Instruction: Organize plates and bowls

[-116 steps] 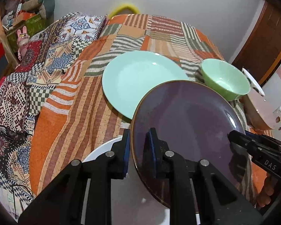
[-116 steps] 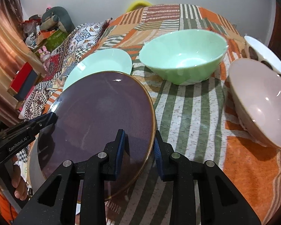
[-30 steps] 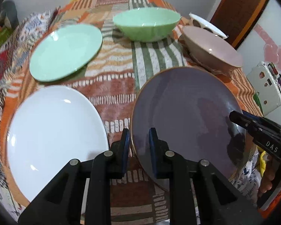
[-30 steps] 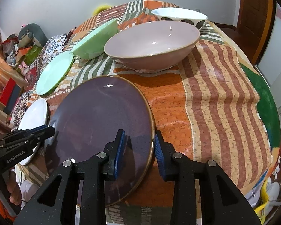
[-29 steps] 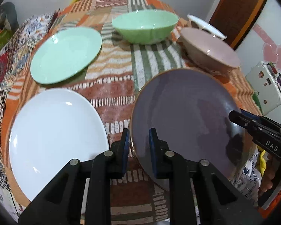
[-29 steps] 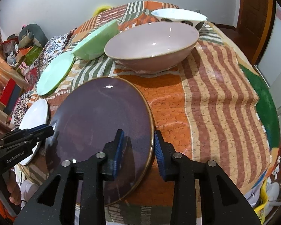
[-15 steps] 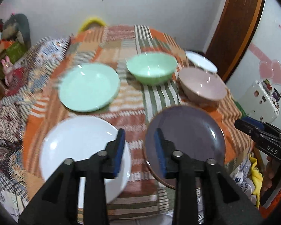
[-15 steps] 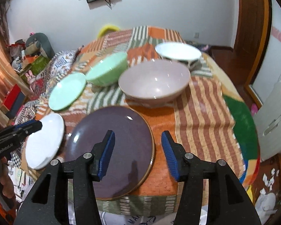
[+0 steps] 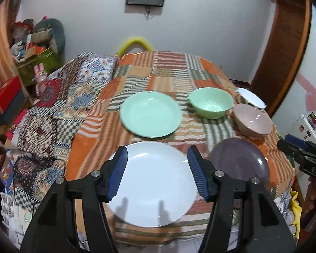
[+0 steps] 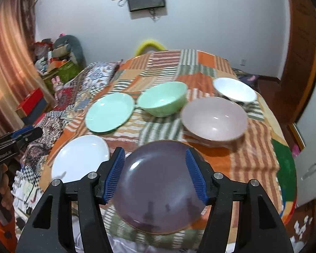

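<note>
Purple plate (image 10: 158, 187) blurred, near edge behind right tool (image 10: 155, 177) fingers.

Three plates (image 9: 152, 186) lie left of three bowls (image 9: 211, 102) on the cloth-covered table (image 9: 158, 78).

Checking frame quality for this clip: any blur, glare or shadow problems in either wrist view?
Left wrist: fisheye bends the walls; finger shadows fall on the white plate; mild motion blur on the patchwork cloth. Right wrist: the purple plate is soft, with a glare streak and dark reflections; the pink bowl is smeared.
</note>
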Demonstrator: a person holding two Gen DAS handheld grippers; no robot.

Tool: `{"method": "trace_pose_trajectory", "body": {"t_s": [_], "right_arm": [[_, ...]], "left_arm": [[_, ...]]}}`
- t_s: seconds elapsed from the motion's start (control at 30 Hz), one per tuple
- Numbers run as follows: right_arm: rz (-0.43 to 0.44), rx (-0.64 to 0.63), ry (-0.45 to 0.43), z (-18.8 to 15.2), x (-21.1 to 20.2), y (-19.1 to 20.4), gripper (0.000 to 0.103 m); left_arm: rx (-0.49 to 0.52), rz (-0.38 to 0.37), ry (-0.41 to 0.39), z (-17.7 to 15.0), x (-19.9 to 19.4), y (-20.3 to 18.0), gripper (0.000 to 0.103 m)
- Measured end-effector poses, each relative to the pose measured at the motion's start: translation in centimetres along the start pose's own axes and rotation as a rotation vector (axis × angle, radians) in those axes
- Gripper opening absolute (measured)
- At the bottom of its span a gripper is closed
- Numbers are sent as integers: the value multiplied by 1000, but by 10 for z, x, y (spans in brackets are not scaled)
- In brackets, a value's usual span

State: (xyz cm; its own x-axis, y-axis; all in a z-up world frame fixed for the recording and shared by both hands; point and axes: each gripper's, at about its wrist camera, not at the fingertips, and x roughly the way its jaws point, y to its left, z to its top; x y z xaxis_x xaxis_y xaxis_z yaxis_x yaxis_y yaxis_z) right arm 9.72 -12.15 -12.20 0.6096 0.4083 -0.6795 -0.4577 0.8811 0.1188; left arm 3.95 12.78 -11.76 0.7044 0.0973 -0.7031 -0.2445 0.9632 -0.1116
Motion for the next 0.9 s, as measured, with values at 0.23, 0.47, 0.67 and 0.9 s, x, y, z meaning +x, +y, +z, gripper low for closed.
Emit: {"method": "trace_pose_trajectory", "body": {"t_s": [0.23, 0.47, 0.67, 0.9], "right_arm": [[40, -82, 38, 4, 31, 42, 59], [67, -137, 122, -2, 72, 76, 59], [94, -156, 204, -10, 105, 92, 59], [117, -124, 293, -17, 140, 99, 59]], "left_arm": [[-66, 41, 71, -22, 18, 44, 59], [-122, 44, 155, -43, 49, 78, 59], [-160, 27, 215, -57, 75, 96, 59], [-170, 7, 225, -68, 92, 104, 57]]}}
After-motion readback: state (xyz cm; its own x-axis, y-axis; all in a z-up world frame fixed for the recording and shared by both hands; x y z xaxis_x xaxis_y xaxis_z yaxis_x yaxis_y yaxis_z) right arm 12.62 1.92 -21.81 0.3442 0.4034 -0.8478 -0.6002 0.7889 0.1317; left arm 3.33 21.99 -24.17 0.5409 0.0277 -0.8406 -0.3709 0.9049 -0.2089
